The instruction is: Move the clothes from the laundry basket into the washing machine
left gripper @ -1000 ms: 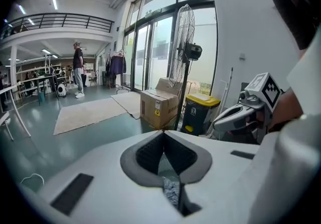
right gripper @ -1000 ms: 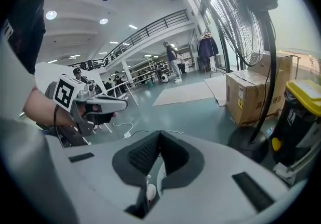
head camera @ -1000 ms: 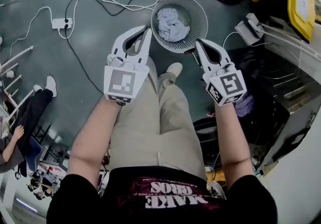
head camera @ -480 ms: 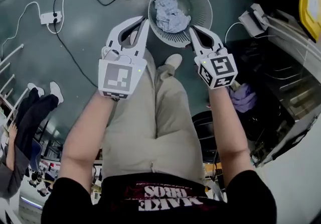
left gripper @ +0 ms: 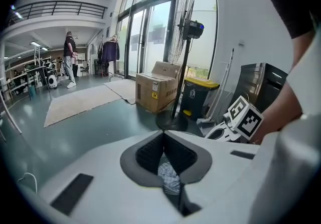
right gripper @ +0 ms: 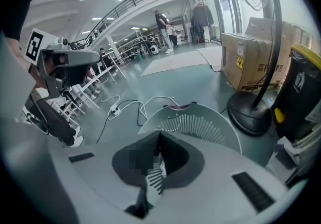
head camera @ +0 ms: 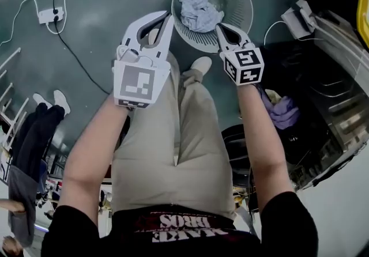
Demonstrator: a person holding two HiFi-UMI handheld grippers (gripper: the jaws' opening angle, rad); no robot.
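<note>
A round white laundry basket stands on the floor ahead of my feet, with a crumpled pale grey-blue garment inside. My left gripper is shut and empty, its tips just outside the basket's left rim. At the near rim, my right gripper is also shut with nothing held. The right gripper view looks over its closed jaws at the basket's slatted wall. In the left gripper view, the garment shows below the closed jaws. A dark machine stands on the right.
White cables and a power strip lie on the floor to the left of the basket. A purple cloth sits by the machine on the right. A fan's base, a cardboard box and a yellow-lidded bin stand beyond the basket.
Both grippers have sunk toward the basket, the right one further, and its tips now sit at the near rim. Both stayed shut.
</note>
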